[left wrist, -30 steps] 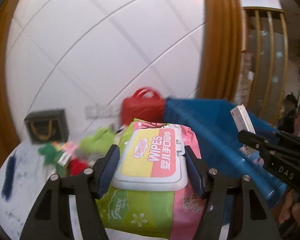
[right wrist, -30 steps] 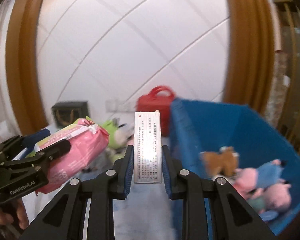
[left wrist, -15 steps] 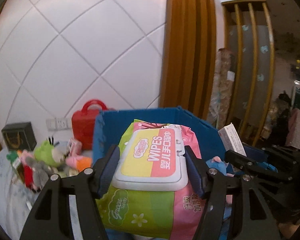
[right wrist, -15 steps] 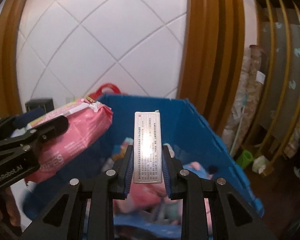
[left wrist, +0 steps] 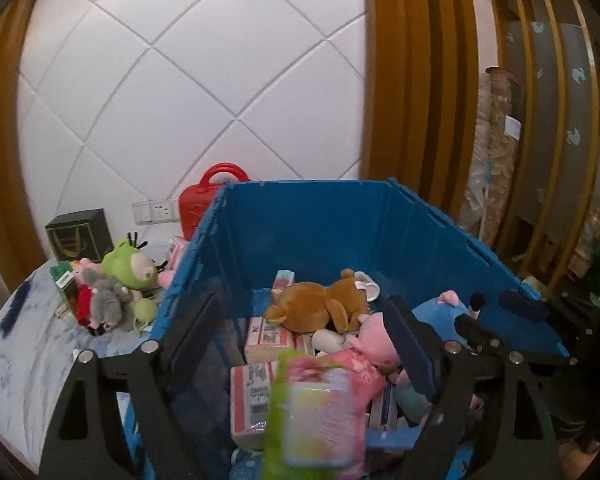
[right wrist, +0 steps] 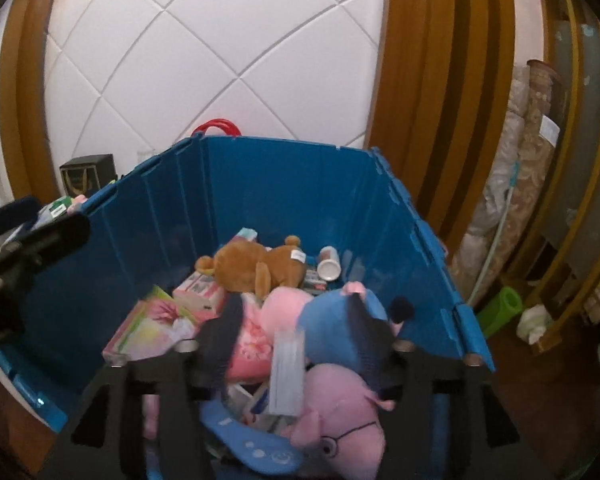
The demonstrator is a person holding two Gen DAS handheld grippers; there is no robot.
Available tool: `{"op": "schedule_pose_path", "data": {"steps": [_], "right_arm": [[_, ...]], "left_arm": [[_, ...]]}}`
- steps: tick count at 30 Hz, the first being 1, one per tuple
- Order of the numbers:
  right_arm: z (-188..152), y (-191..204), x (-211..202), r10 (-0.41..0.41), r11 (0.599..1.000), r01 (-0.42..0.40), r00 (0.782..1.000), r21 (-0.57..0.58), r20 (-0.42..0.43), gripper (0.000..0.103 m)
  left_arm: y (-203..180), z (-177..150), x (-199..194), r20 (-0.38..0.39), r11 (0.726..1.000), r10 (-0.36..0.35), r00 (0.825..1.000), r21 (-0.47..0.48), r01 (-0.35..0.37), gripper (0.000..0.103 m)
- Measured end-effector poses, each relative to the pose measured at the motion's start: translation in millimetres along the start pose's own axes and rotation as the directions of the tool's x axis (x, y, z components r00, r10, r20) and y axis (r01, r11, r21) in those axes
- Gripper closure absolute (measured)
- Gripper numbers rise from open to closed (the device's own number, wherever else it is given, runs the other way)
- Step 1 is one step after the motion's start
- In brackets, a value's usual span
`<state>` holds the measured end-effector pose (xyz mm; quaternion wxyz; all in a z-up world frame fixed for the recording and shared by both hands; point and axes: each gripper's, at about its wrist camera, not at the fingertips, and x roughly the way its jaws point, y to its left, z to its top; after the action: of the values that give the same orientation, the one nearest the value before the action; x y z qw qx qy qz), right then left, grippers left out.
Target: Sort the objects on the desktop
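The blue crate (left wrist: 308,224) (right wrist: 284,184) lies below both grippers. My left gripper (left wrist: 300,340) hangs over its near end with its jaws opening. The green and pink wipes pack (left wrist: 316,416) is a blur just below the fingers, free of the pads, over the boxes in the crate. My right gripper (right wrist: 296,336) is also over the crate and its jaws are opening. The small white printed box (right wrist: 287,372) is a blur between the fingers, touching neither pad. Each gripper shows at the edge of the other's view, the right gripper (left wrist: 496,316) and the left gripper (right wrist: 40,240).
Inside the crate lie a brown plush bear (left wrist: 320,304), pink and blue plush toys (right wrist: 340,320) and several small boxes. Left of the crate, the pale table (left wrist: 24,352) carries a green plush (left wrist: 130,268), a red case (left wrist: 204,204) and a black box (left wrist: 80,234).
Both grippers swung right until they were over the blue crate. Their jaws then spread, and the wipes pack and the white box slipped out and are dropping into the crate.
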<state>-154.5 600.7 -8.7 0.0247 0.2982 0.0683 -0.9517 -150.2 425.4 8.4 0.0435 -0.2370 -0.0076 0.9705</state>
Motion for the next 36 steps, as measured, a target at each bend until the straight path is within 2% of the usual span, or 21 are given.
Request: {"op": "schedule_pose_path", "data": {"steps": [4, 7, 12, 15, 18, 26, 36], "right_arm": [[-3.1, -1.7, -6.2, 0.013, 1.000, -0.013, 1.000, -0.002, 0.004, 0.009], [-3.4, 3.2, -11.4, 0.005, 1.000, -0.005, 1.000, -0.008, -0.009, 0.000], [-4.7, 9.1, -19.1, 0.028, 1.000, -0.028, 0.998, 0.012, -0.053, 0.000], [-5.2, 11.9, -27.5, 0.027, 0.999, -0.026, 0.998, 0.019, -0.061, 0.000], [-3.7, 16.0, -37.9, 0.017, 0.999, -0.015, 0.998, 0.031, -0.067, 0.000], [4.8, 28.6, -66.4, -0.007, 0.999, 0.009, 0.999, 0.034, -0.051, 0.000], [10.6, 36.6, -91.2, -0.025, 0.999, 0.026, 1.000, 0.031, -0.014, 0.000]], "left_arm": [[6.7, -3.2, -3.6, -0.040, 1.000, 0.004, 0.999, -0.022, -0.005, 0.019], [13.5, -5.2, -6.6, -0.075, 0.999, 0.012, 0.997, -0.033, -0.015, 0.019], [19.3, -7.4, -19.3, -0.086, 0.998, 0.054, 0.995, -0.010, -0.055, 0.019], [27.2, -7.1, -30.9, -0.084, 0.999, 0.008, 0.996, -0.031, -0.010, 0.019], [28.4, -5.9, -32.7, -0.110, 1.000, 0.027, 0.994, -0.006, -0.028, 0.019], [31.1, -5.0, -46.1, -0.153, 1.000, 0.018, 0.988, 0.026, -0.014, 0.019], [41.7, -2.5, -69.1, -0.118, 1.000, 0.011, 0.993, 0.010, -0.010, 0.019]]}}
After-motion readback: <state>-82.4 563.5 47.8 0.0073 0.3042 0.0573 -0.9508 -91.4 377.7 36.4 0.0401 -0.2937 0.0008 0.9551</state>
